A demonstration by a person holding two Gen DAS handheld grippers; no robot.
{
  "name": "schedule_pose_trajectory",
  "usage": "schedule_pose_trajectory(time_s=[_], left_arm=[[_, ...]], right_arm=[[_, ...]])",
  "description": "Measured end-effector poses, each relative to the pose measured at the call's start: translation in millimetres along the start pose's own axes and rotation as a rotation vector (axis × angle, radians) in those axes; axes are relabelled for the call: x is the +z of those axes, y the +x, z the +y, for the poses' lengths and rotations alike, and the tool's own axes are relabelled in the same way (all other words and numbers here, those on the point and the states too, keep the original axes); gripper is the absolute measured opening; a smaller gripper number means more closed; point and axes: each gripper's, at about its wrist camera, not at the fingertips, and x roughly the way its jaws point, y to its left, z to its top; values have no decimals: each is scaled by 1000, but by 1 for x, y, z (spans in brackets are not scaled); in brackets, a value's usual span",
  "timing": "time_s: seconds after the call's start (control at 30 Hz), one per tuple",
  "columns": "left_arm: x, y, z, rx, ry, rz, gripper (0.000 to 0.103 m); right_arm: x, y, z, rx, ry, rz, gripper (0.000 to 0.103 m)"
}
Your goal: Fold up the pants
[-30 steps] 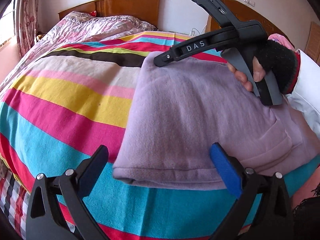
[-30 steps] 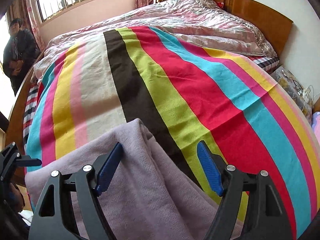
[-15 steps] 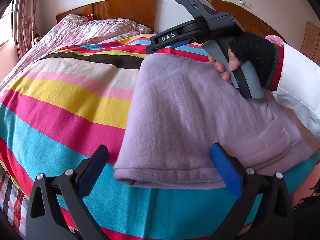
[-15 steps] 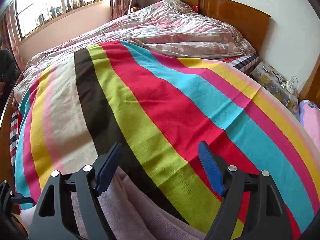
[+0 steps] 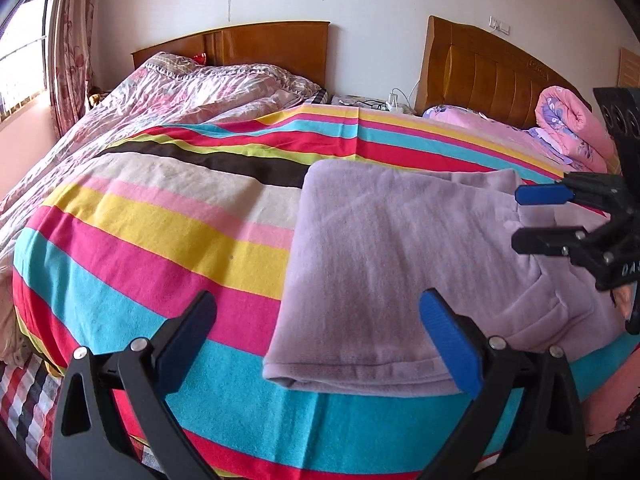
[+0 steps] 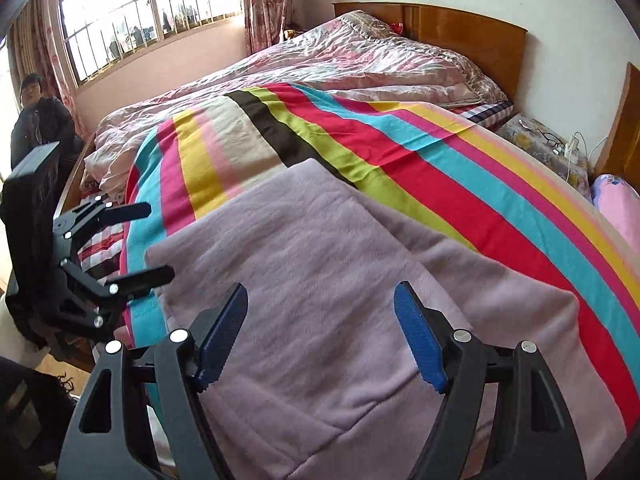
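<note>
The lilac fleece pants (image 5: 400,272) lie folded on the striped blanket (image 5: 168,240) near the bed's front edge; they also show in the right wrist view (image 6: 320,280). My left gripper (image 5: 320,332) is open and empty, held just in front of the pants' folded edge; it also shows at the left in the right wrist view (image 6: 140,244). My right gripper (image 6: 320,332) is open and empty, held above the waist end of the pants; it shows at the right edge of the left wrist view (image 5: 520,216).
A pink floral quilt (image 5: 192,92) covers the far side of the bed. A rolled pink blanket (image 5: 568,120) lies by the second headboard (image 5: 480,72). A nightstand with cables (image 6: 552,140) stands between the beds. A person (image 6: 36,120) stands by the window.
My right gripper has left the far fold of the pants and pulled back to the right, over the waist end. The pants stay folded. The left gripper has hardly moved.
</note>
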Motion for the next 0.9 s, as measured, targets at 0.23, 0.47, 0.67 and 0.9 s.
schedule_pose_trajectory(time_s=[0.23,0.47,0.67,0.9], left_arm=[[-9,25,-21,67,90,87,102],[75,-3,-50,-50,108,-83,101],[125,113,-85,-26,169,63,101],[110,164,-66,83,133,170,102]], right_arm=[[-62,-6,12,-34,-44,35,75],[-41,-52,-77,-9,136,-118,78],[-2,12,-133,140,163,-20,78],[-4,41,-174,169,305,-11,77]])
